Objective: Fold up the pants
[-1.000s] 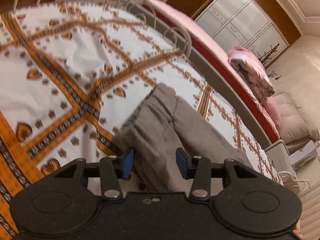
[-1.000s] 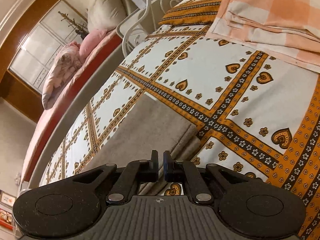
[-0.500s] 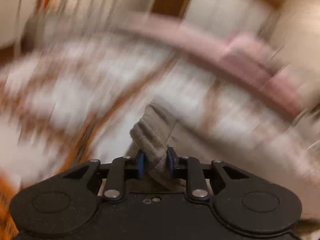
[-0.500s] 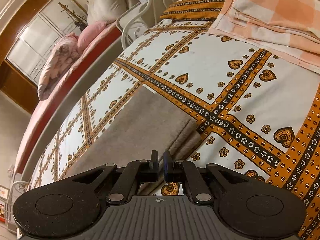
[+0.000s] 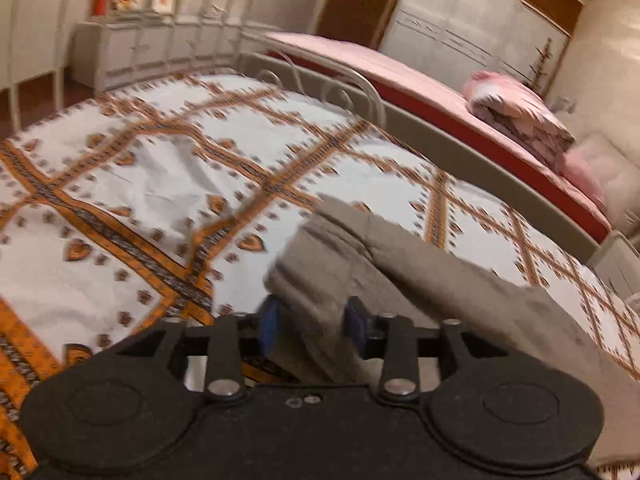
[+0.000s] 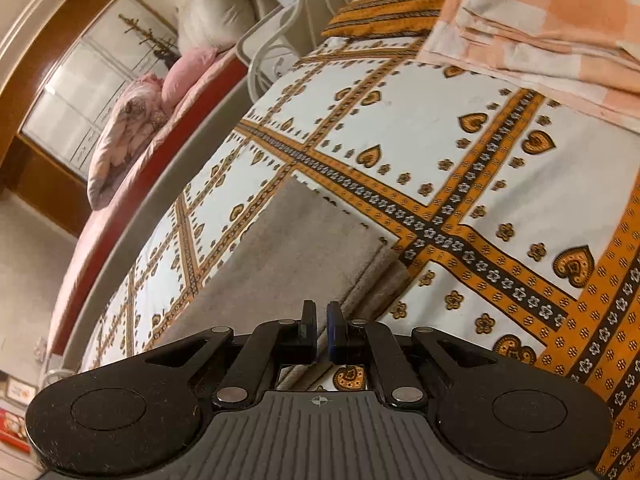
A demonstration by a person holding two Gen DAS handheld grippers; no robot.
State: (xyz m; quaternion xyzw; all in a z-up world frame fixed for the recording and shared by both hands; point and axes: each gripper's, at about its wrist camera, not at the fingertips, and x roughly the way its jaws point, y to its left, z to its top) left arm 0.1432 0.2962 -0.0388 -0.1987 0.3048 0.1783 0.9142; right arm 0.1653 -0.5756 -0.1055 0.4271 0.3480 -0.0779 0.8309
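The grey pants [image 5: 400,280] lie on a white and orange patterned bedspread [image 5: 160,184]. In the left wrist view, my left gripper [image 5: 314,328] has its blue pads on either side of a bunched grey end of the pants and grips it, raised a little off the bed. In the right wrist view the pants [image 6: 296,248] lie flat with a layered folded edge. My right gripper [image 6: 321,330] is shut just above that edge; nothing shows between its pads.
A folded peach checked cloth [image 6: 552,28] lies at the far right of the bed. A white metal bed rail [image 5: 360,92] runs along the far side. A second bed with pink bedding [image 5: 516,112] stands beyond.
My left gripper has closed on the pants end and lifted it, swinging the view up. My right gripper stays shut and has moved slightly towards the folded edge.
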